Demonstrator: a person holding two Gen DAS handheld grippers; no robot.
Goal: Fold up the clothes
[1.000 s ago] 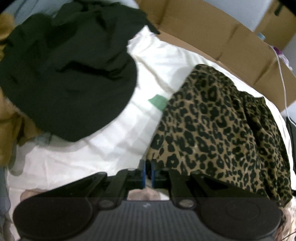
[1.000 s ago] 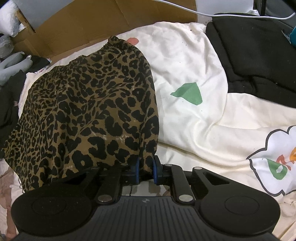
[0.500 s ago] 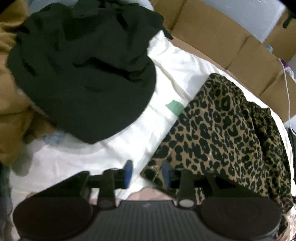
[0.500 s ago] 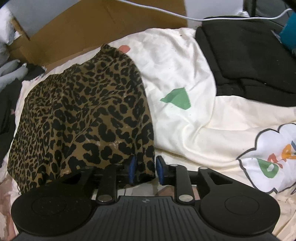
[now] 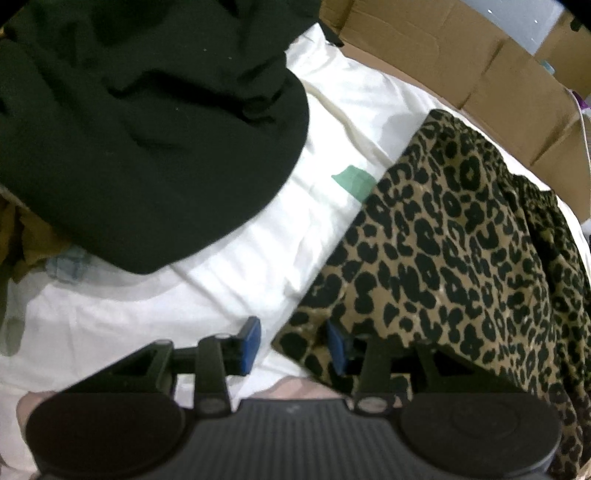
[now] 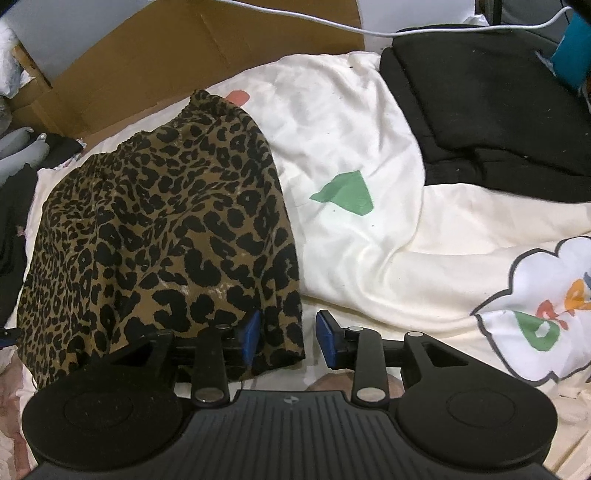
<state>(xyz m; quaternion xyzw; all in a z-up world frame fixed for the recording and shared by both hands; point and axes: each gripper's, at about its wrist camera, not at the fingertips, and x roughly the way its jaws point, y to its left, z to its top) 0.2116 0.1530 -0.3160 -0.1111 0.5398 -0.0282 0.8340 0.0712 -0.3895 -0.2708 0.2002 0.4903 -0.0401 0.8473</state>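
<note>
A leopard-print garment [image 5: 461,258] [image 6: 159,236] lies folded on a white printed sheet [image 5: 207,280] [image 6: 354,140]. My left gripper [image 5: 293,349] is open at the garment's near left corner; the cloth's edge lies between its blue pads, loose. In the right wrist view my right gripper [image 6: 288,338] is open too, with the garment's near right corner lying slack between the fingers. Neither pair of pads squeezes the fabric.
A heap of black clothing [image 5: 140,122] lies left of the garment, with brown cloth [image 5: 22,236] under it. A folded black garment [image 6: 491,110] sits at the far right. Cardboard [image 6: 192,51] [image 5: 461,62] lines the far edge, a white cable [image 6: 369,29] above it.
Both grippers were shut on the leopard garment's near corners a second ago. They have opened and let the cloth go, and it now rests on the sheet.
</note>
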